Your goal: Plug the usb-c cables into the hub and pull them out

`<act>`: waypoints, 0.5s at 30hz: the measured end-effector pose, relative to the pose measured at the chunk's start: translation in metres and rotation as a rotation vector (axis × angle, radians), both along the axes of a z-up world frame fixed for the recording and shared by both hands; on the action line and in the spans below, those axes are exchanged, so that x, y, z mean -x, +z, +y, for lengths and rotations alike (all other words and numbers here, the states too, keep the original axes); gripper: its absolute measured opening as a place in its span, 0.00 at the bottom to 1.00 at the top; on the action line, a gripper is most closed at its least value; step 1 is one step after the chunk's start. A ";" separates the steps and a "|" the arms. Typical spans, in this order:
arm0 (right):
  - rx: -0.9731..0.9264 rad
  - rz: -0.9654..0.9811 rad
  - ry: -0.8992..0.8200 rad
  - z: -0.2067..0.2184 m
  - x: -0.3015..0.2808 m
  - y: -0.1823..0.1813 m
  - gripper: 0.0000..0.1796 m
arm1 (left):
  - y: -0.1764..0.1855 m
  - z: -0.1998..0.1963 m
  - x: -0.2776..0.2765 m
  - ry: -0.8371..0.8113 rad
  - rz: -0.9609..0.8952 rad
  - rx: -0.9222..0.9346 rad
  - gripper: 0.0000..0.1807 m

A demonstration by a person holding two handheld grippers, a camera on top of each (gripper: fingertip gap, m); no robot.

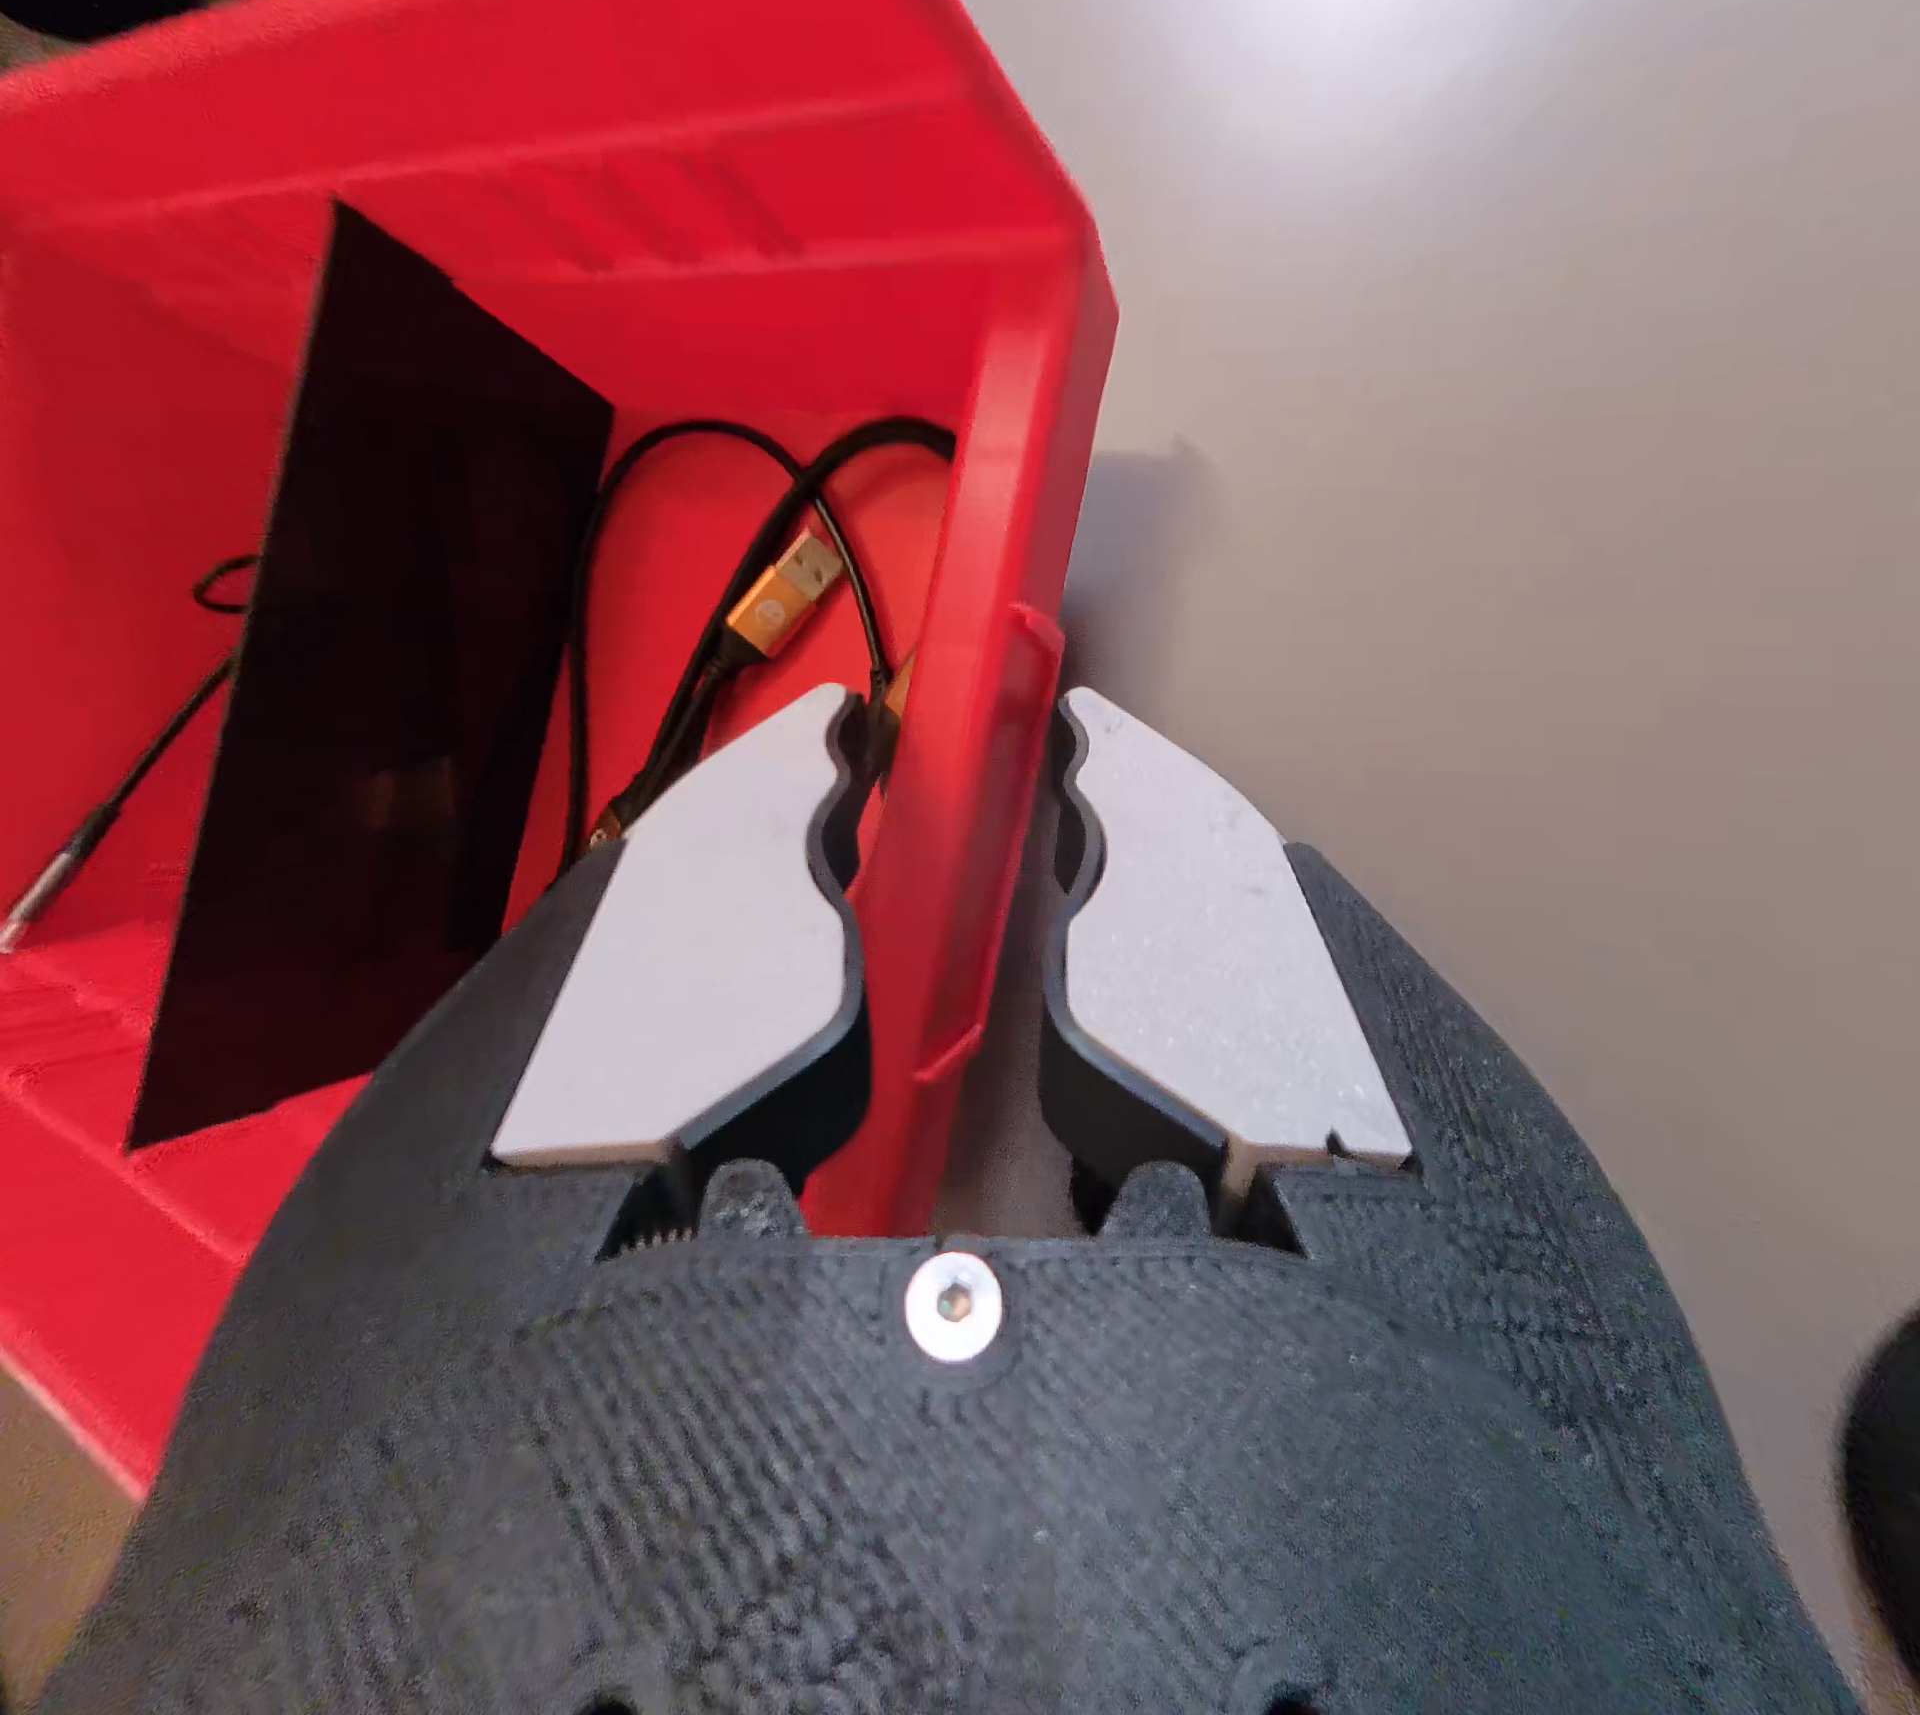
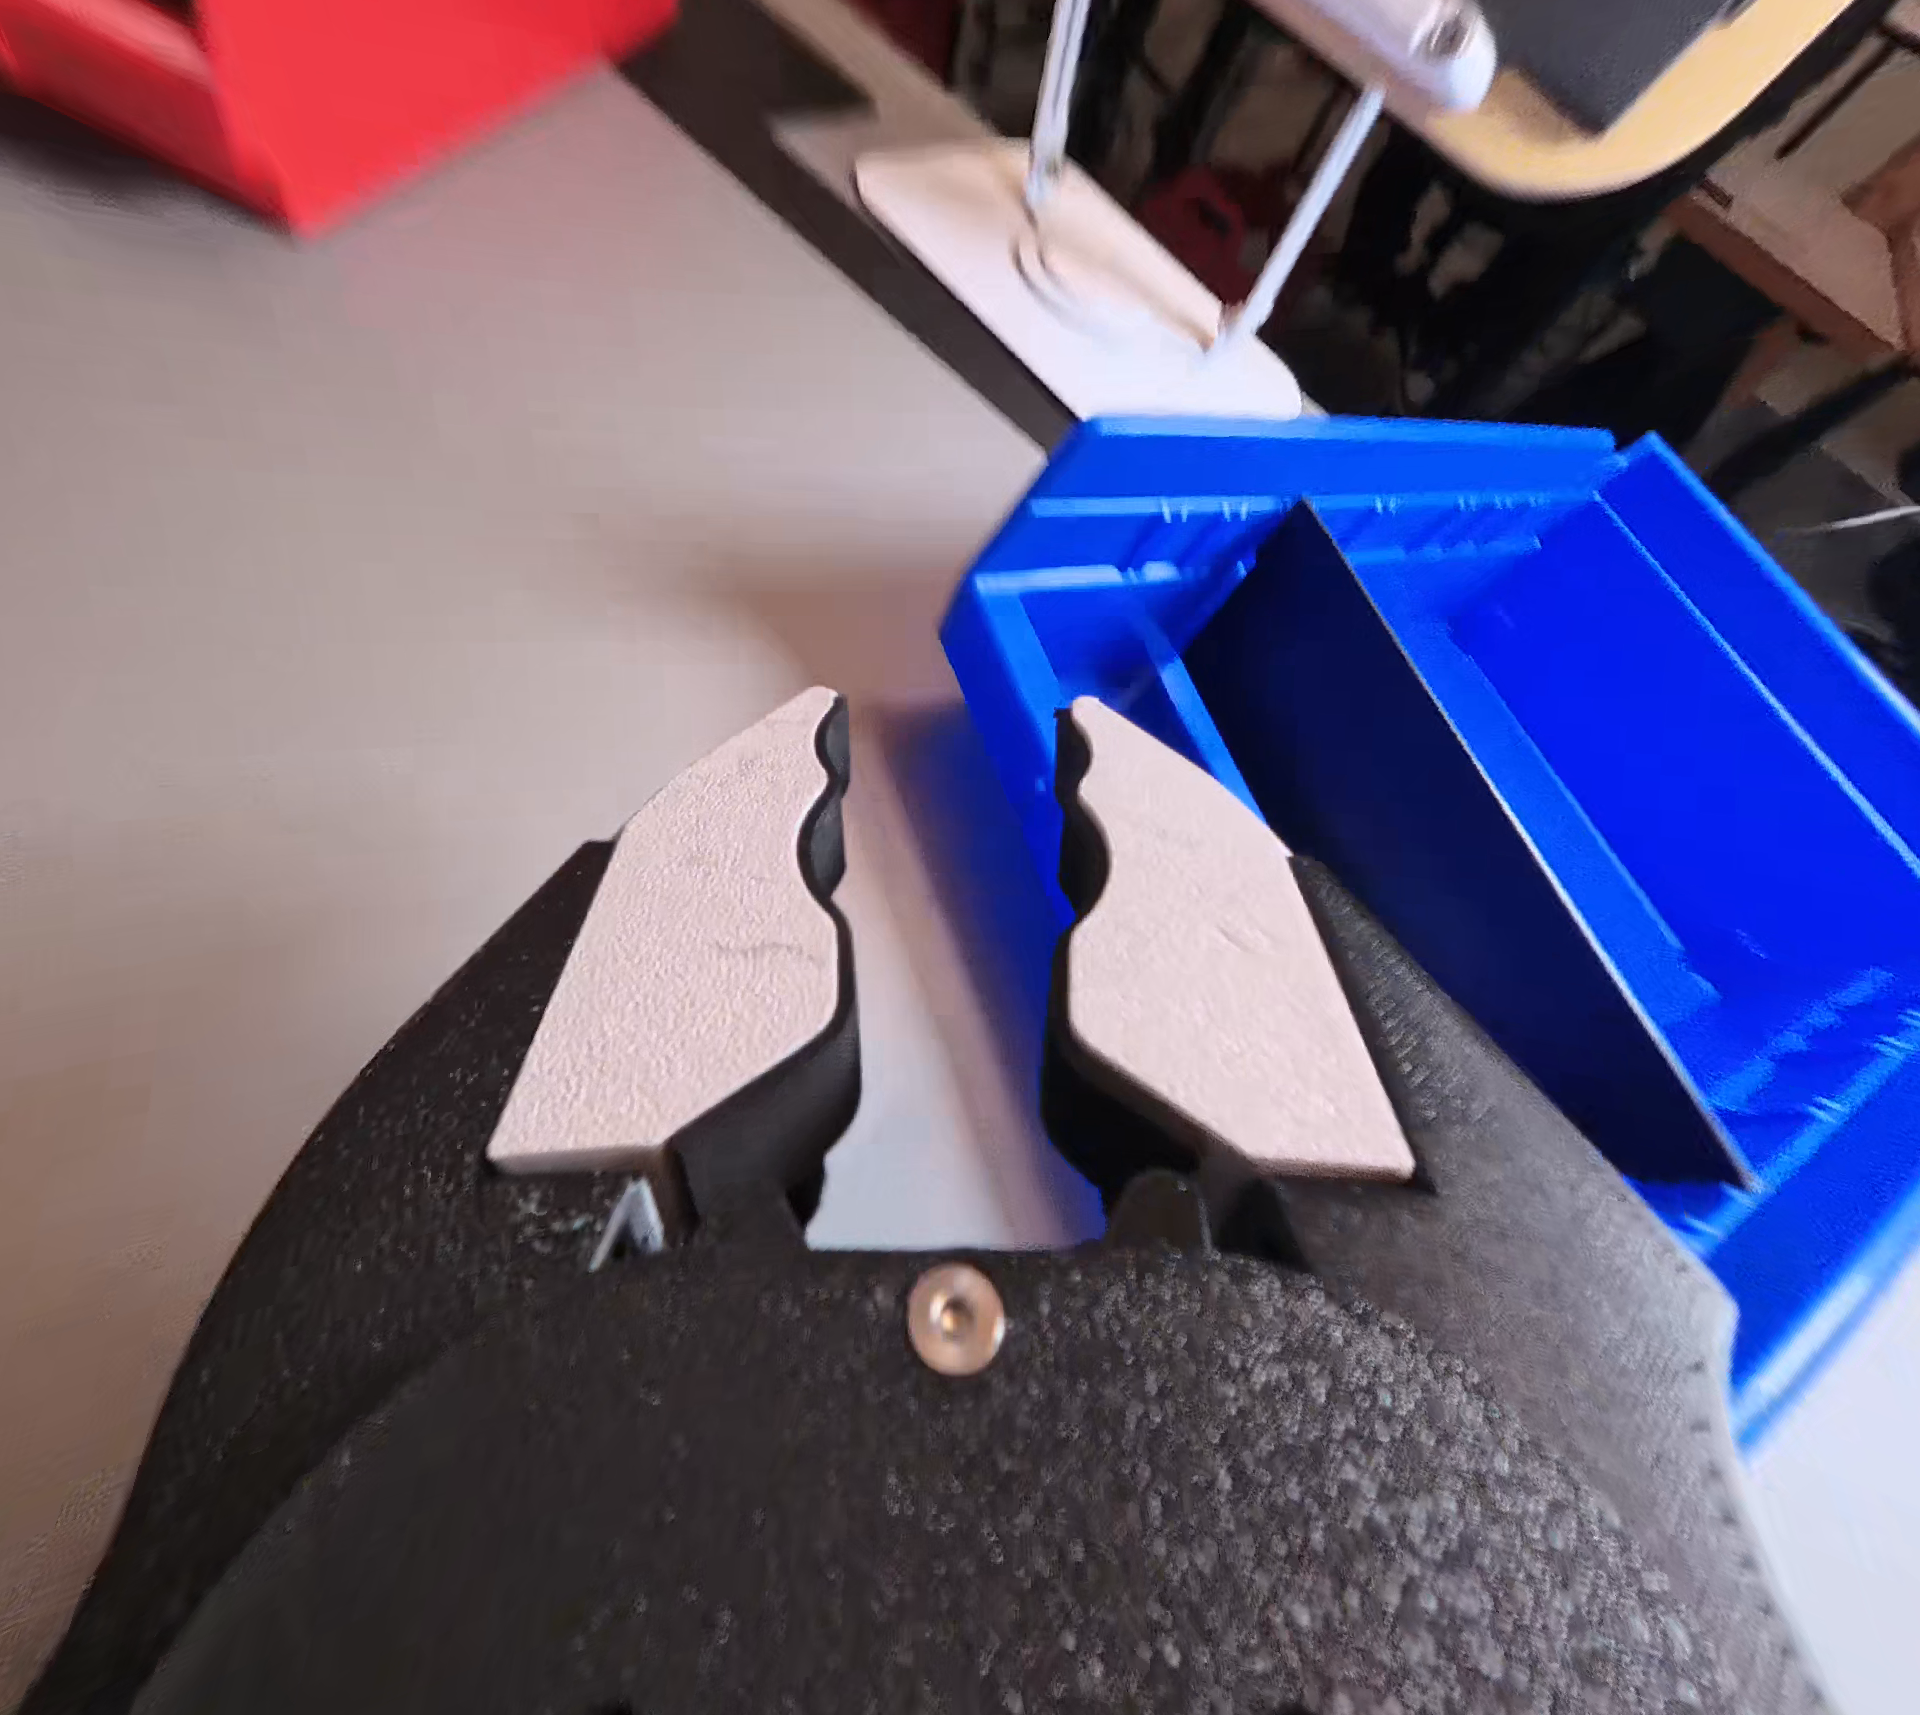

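While my left gripper hangs over the right-hand wall of the red bin, its jaws stand spread with that wall's rim running up between them; whether either finger touches the plastic I cannot tell, and nothing is pinched. One fingertip lies inside the bin, the other outside over the grey table.

Inside the bin, toward 12 o'clock from my left fingertips, black cables loop across the red floor. One ends in an orange-sleeved plug with a flat metal tip, lying loose and pointing toward 1 o'clock. Another orange end sits just beside my inner fingertip, partly hidden. At 9 o'clock a thin cable ends in a slim silver plug. A dark flat panel stands upright in the bin at 10 o'clock. I cannot pick out a hub in either view.

My right gripper is also spread wide and empty, hovering above bare table. Only its view shows the blue bin at 2 o'clock, with a divider standing in it, and a white stand at 12 o'clock at the table's edge. The red bin shows there blurred at 10 o'clock, well apart.
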State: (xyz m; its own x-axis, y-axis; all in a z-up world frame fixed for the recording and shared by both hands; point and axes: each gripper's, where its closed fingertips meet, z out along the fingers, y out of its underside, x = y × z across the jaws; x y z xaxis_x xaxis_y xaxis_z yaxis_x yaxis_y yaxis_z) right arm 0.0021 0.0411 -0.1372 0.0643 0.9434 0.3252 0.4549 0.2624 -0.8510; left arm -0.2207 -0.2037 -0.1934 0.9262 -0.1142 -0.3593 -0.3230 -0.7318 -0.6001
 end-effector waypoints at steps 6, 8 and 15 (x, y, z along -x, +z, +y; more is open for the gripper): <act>0.190 0.255 0.057 -0.024 0.011 0.014 0.19 | 0.075 -0.008 0.023 0.115 -0.062 -0.224 0.18; 0.206 0.269 0.065 -0.029 0.012 0.009 0.14 | 0.095 -0.010 0.048 0.175 -0.044 -0.221 0.18; 0.219 0.284 0.106 -0.045 0.008 -0.001 0.00 | 0.097 0.009 0.131 0.300 -0.065 -0.004 0.17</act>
State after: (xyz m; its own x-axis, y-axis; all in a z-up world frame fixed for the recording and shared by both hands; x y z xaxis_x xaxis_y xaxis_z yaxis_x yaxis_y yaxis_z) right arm -0.0062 -0.0034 -0.1384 0.0209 0.9950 0.0981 0.1725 0.0931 -0.9806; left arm -0.3520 -0.1945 -0.0963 0.9395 0.1697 -0.2976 -0.0530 -0.7862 -0.6157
